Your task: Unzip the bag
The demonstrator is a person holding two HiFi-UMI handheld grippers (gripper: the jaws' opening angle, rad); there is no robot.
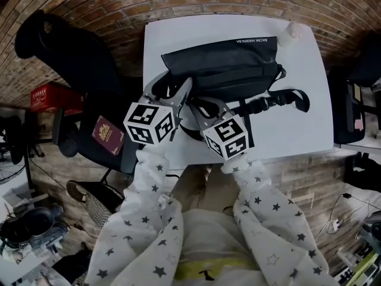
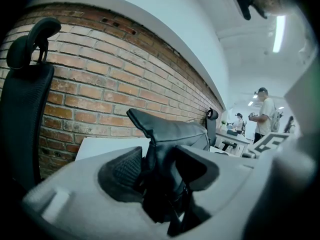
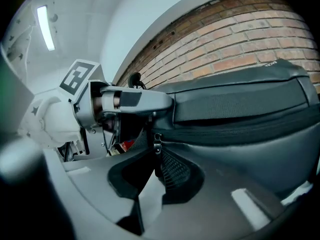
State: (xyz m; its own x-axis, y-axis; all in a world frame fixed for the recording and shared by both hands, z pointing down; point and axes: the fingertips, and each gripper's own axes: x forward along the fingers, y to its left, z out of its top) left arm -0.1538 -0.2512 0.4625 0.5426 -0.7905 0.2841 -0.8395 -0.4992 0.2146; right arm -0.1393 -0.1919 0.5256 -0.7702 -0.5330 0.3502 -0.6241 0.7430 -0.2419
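A black bag [image 1: 220, 64] lies across the white table [image 1: 297, 118]. My left gripper [image 1: 169, 91] is at the bag's left end. In the left gripper view a bunched fold of the bag [image 2: 170, 134] fills the gap between the left gripper's [image 2: 160, 169] pads, which press on it. Just right of it, my right gripper [image 1: 205, 109] meets the bag's front. In the right gripper view the small metal zipper pull [image 3: 156, 146] hangs from the zip line and is pinched between the right gripper's [image 3: 157, 166] nearly closed jaws. The left gripper [image 3: 125, 101] shows there too, holding the bag's [image 3: 240, 109] end.
The bag's strap with its buckle [image 1: 274, 100] trails right across the table. A small white object [image 1: 292, 33] sits at the far right corner. A black office chair [image 1: 71, 58] with a red booklet [image 1: 107, 134] stands to the left. Brick wall behind. People [image 2: 262, 114] stand far off.
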